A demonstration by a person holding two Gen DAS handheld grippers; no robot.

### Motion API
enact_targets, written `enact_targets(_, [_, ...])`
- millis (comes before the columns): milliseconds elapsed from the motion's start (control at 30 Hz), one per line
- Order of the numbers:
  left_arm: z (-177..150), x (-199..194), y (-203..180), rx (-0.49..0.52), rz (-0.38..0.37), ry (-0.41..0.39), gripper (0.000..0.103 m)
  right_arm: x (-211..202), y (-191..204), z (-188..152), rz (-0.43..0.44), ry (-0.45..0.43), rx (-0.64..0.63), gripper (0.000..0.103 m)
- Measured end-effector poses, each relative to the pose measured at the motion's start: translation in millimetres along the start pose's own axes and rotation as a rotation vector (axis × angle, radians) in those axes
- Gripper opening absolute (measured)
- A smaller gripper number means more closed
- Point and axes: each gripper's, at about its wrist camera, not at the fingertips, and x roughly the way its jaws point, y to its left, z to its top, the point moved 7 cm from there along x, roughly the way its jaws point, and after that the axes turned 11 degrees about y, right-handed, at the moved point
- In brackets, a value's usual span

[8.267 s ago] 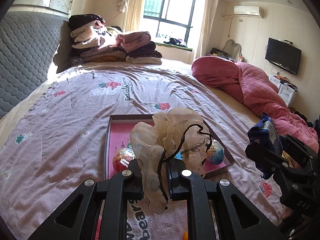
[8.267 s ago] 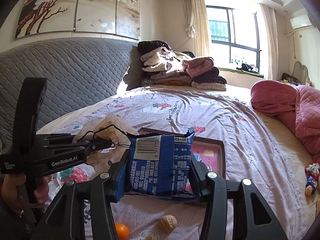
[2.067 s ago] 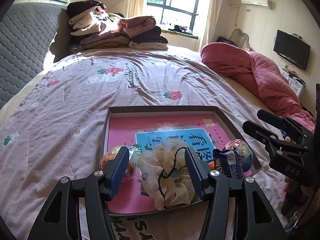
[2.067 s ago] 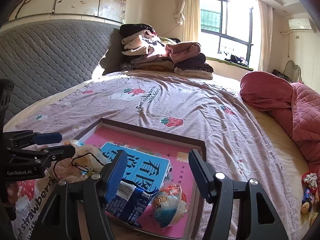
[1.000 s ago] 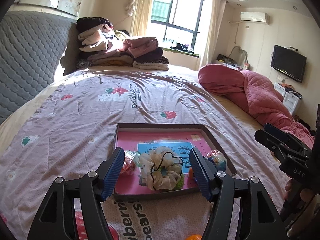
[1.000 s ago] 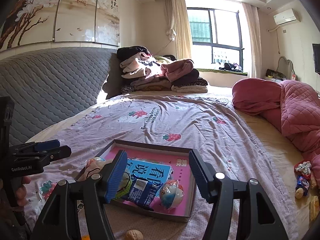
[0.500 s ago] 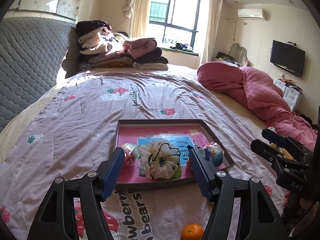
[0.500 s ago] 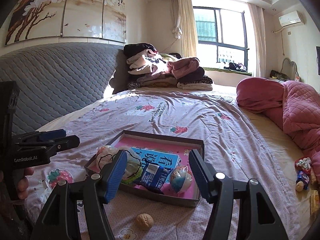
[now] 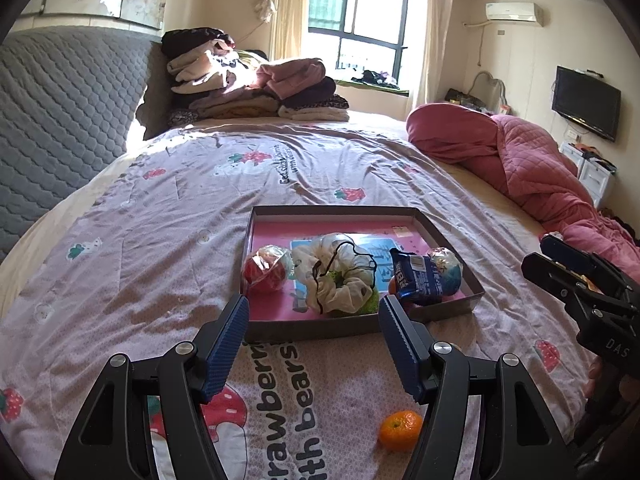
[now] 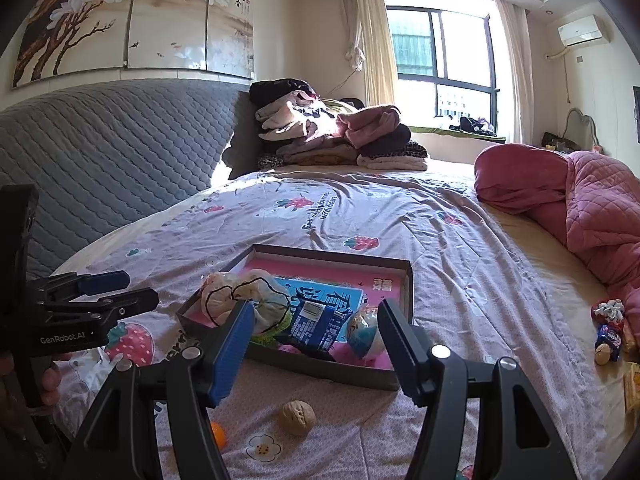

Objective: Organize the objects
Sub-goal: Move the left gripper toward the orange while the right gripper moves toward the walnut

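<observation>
Both grippers hang empty over the bed (image 9: 160,208), jaws spread wide: the left gripper (image 9: 312,344) just short of the tray's near wall, the right gripper (image 10: 314,344) beside it, probably freed to fetch what is loose. Nearest lie 2 strays on the sheet: a small orange (image 9: 401,430) and a walnut (image 10: 296,417), both outside the tray (image 9: 332,212). Beyond them, the tray gathers the sorted things: a red wrapped ball (image 9: 266,268), a cream scrunchie (image 9: 338,280), a blue snack packet (image 9: 416,278) and a blue toy egg (image 9: 448,268), crowded along its near side. Farther right, more small items (image 10: 608,328) wait beside the pink quilt (image 10: 592,200); folded clothes (image 9: 248,84) are stacked at the headboard.
</observation>
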Motion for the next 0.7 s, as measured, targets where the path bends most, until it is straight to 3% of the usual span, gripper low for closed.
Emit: enact_targets(700, [-51,0,-21,0.069,0.004,0.068,0.069,-1,8,-32,0.007,0.054,-0.011,0.064])
